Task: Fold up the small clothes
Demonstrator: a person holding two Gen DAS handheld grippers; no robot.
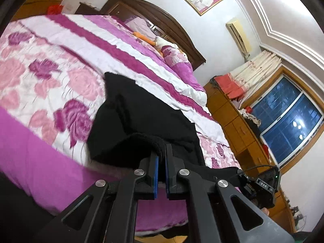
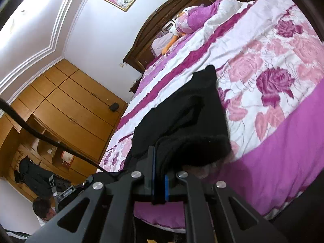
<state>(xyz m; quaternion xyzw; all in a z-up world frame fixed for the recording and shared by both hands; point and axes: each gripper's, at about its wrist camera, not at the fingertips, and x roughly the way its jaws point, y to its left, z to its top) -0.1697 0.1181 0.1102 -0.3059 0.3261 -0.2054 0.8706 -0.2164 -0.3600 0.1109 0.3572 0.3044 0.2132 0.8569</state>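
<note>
A black garment (image 1: 141,117) lies stretched on the pink floral bedspread (image 1: 40,64), its near edge lifted off the bed. My left gripper (image 1: 161,154) is shut on that near hem at one corner. My right gripper (image 2: 160,158) is shut on the same black garment (image 2: 186,117) at the other near corner, the thick hem bunched between its blue pads (image 2: 166,188). The far part of the garment rests on the bedspread (image 2: 273,50). The right gripper's body shows at the lower right of the left wrist view (image 1: 261,184).
The bed has a dark wooden headboard (image 1: 162,22) with pillows and a plush toy (image 2: 178,26) at its head. Wooden cabinets (image 2: 66,101) line the wall, a window (image 1: 283,121) is beside the bed, and a person (image 2: 43,210) sits low near the cabinets.
</note>
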